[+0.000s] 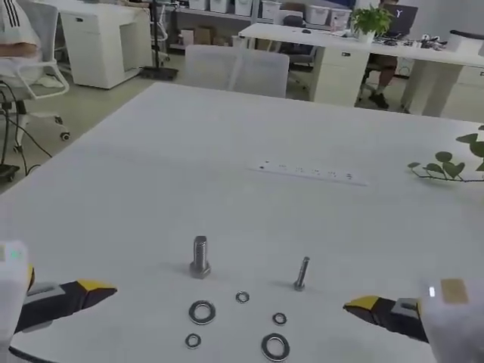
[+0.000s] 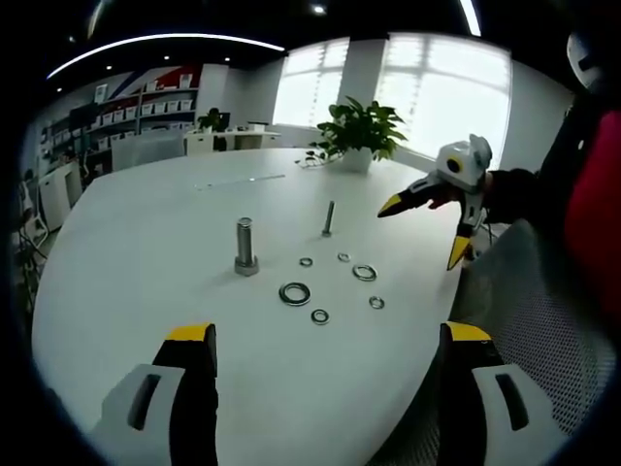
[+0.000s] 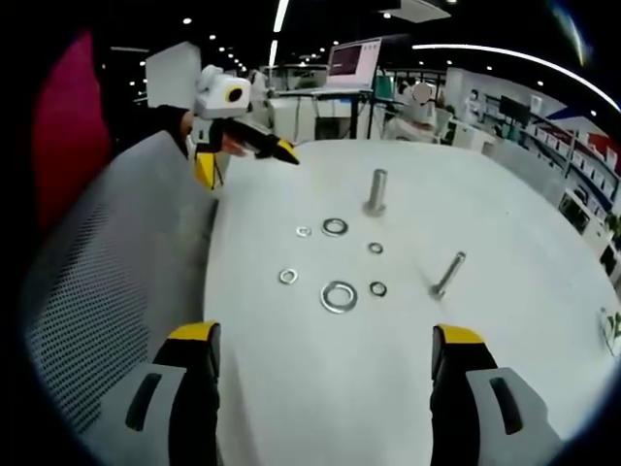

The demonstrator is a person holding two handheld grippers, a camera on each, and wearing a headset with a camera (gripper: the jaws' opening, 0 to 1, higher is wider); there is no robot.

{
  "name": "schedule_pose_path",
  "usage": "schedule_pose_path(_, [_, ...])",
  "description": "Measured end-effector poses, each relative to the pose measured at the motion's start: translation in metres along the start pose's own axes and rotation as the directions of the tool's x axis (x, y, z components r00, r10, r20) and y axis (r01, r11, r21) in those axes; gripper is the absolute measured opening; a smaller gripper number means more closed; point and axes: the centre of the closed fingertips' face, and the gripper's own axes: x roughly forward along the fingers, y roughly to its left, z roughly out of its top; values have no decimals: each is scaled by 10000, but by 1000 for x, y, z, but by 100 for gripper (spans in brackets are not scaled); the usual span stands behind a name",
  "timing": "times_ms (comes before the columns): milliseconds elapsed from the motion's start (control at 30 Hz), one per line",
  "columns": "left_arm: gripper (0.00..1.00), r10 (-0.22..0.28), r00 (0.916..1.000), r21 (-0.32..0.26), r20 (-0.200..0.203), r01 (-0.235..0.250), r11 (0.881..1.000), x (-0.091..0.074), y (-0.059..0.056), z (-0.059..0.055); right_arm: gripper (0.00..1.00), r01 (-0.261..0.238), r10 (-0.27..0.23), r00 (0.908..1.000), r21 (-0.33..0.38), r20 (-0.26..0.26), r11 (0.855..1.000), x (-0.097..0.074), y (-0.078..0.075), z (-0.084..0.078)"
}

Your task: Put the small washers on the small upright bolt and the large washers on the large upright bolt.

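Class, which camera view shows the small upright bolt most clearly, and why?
The head view: the small bolt stands upright and distinct. The left gripper view shows it small and distant; the right gripper view shows it leaning.

A power strip [image 1: 310,174] is laid flat on the white table [image 1: 227,144]; a potted plant [image 2: 361,128] is set at the table's edge.

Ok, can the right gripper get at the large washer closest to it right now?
Probably yes. The right gripper is open, and the large washer lies flat on the table just ahead of its jaws, with nothing between them.
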Motion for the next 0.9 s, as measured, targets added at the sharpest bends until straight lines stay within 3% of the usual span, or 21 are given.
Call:
schedule_pose_path(333, [95,68,9999,-37,78,-68,10000,-4,-1,-1,89,-415,395,9986,-556,-364,9976,9,1,7])
schedule_pose_path(900, [94,130,9997,-71,213,-129,9999,-7,-1,2,82,-1206,1037,9872,-1420,-1209,9825,24,4,14])
